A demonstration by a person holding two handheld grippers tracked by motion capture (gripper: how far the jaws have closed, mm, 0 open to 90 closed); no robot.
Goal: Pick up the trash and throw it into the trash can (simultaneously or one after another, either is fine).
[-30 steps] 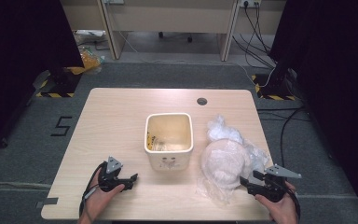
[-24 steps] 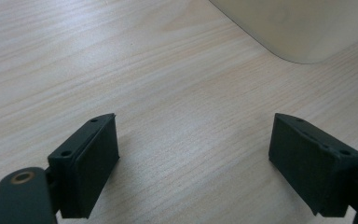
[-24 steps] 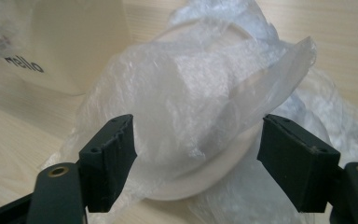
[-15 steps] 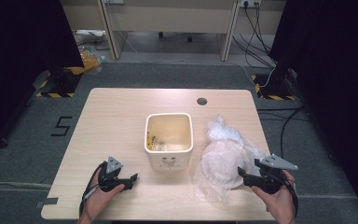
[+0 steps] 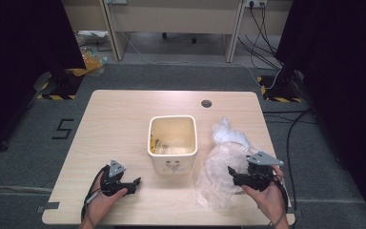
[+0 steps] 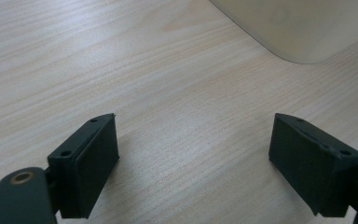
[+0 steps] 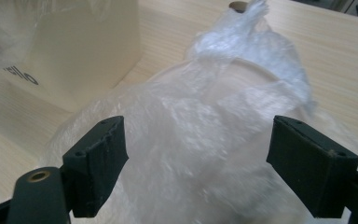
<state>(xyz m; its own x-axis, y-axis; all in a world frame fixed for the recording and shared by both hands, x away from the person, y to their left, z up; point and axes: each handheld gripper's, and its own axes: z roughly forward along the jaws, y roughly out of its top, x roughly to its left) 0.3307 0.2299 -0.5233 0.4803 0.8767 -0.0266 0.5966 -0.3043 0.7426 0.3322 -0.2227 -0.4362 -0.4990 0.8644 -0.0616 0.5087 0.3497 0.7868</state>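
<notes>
A crumpled clear plastic bag lies on the table's right side, next to a cream square bin. My right gripper, held in a hand at the bag's near right edge, points left at it. Its jaws have just been opening and stand wide; in the right gripper view the bag lies between and beyond them, with neither pad pressing on it. My left gripper rests in a hand near the front left, open over bare wood, with the bin's corner ahead.
The wooden table has a round cable hole at the back. Something small and yellowish lies in the bin's bottom. The bin's wall carries dark lettering. Dark curtains and cables surround the table.
My right gripper has moved left toward the bag and its jaws have widened. The bag has spread flatter and looks clearer. The left gripper has stayed put.
</notes>
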